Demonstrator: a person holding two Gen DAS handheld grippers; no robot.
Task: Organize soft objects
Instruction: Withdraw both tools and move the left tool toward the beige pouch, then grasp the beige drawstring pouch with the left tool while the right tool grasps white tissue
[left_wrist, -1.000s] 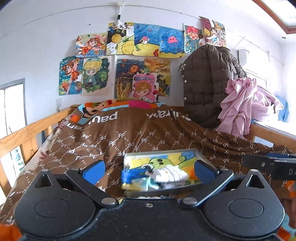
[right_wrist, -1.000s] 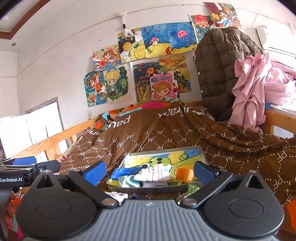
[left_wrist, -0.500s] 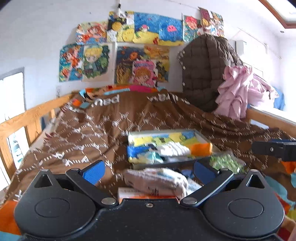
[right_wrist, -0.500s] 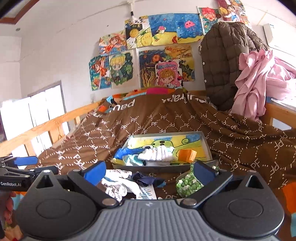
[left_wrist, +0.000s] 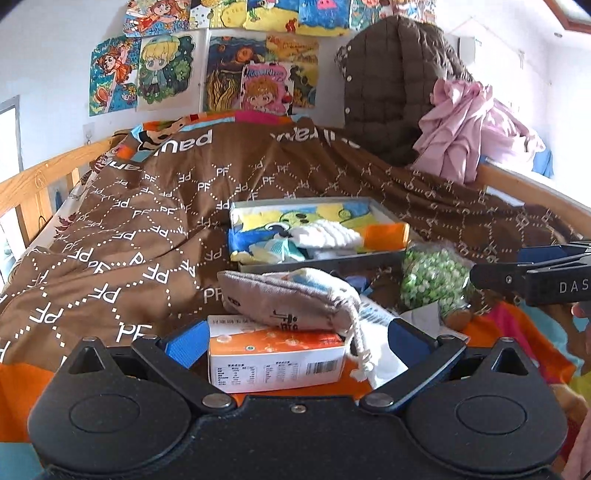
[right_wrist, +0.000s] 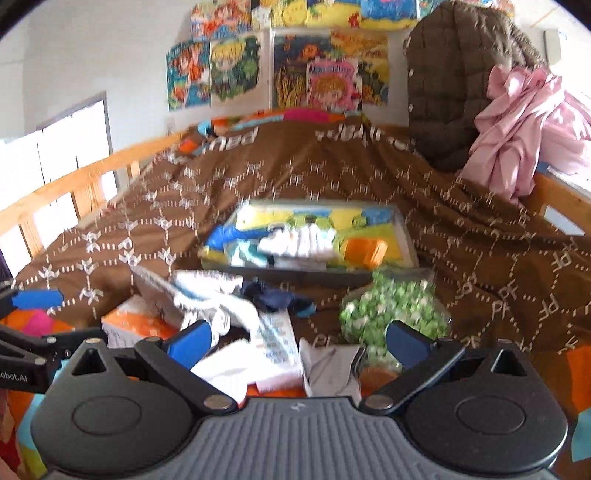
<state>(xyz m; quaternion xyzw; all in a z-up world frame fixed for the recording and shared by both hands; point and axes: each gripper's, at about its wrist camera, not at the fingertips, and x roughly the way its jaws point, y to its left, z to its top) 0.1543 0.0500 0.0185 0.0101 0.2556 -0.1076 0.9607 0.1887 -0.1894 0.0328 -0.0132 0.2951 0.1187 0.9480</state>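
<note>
A grey tray (left_wrist: 325, 264) (right_wrist: 317, 276) with a cartoon liner sits on the brown quilt and holds folded soft items, among them white socks (left_wrist: 325, 236) and an orange piece (left_wrist: 388, 233). In front of it lie a grey drawstring pouch (left_wrist: 291, 299) on an orange-and-white box (left_wrist: 277, 360), a dark blue cloth (right_wrist: 277, 298), a grey sock (right_wrist: 328, 369) and a bag of green candies (left_wrist: 432, 280) (right_wrist: 391, 310). My left gripper (left_wrist: 295, 341) is open, its jaws either side of the box. My right gripper (right_wrist: 295, 341) is open above the white papers and the grey sock.
The brown quilt (left_wrist: 147, 229) covers the bed. Wooden rails (left_wrist: 37, 184) run along the left and right. A brown padded jacket (left_wrist: 388, 85) and pink clothes (left_wrist: 472, 125) hang at the back right. The right gripper shows at the left view's right edge (left_wrist: 532, 273).
Both grippers have tilted down and moved in toward the clutter in front of the tray. The pouch, box, papers and candy bag came into view. Both stay open.
</note>
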